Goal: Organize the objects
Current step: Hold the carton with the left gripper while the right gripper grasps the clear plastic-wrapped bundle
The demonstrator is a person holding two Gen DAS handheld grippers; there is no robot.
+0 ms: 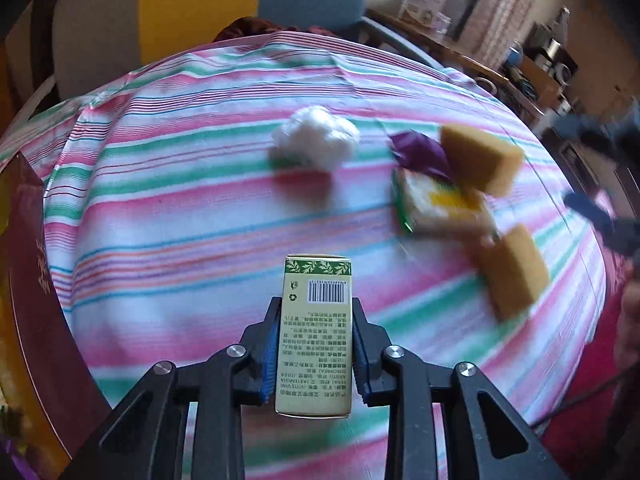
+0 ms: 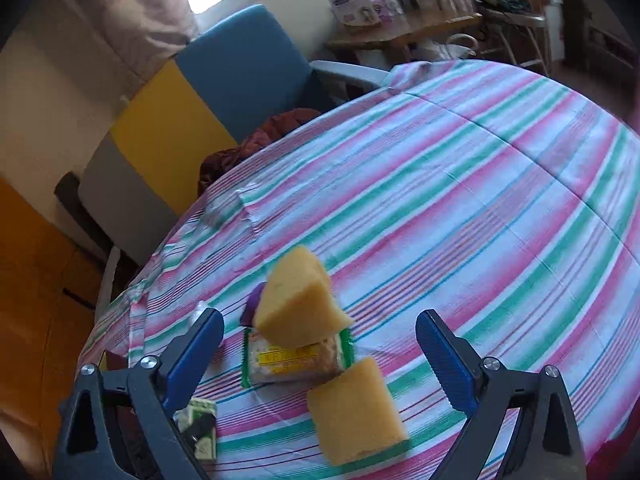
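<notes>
My left gripper (image 1: 316,312) is shut on a small green-and-cream carton (image 1: 316,336) with a barcode, held above the striped tablecloth (image 1: 180,208). Ahead lie a white cotton wad (image 1: 316,138), a purple wrapper (image 1: 420,152), a green-edged snack packet (image 1: 436,204) and two yellow sponges (image 1: 480,156) (image 1: 516,272). My right gripper (image 2: 320,344) is open and empty, its fingers on either side of the packet (image 2: 296,360) and the sponges (image 2: 298,304) (image 2: 356,408). The carton (image 2: 202,428) shows at lower left in the right wrist view, and the right gripper (image 1: 600,184) is blurred at right in the left wrist view.
A dark red box (image 1: 36,280) stands at the table's left edge. A blue and yellow chair (image 2: 240,76) with a brown cloth (image 2: 260,140) sits behind the table. Cluttered side tables (image 2: 400,28) line the far wall.
</notes>
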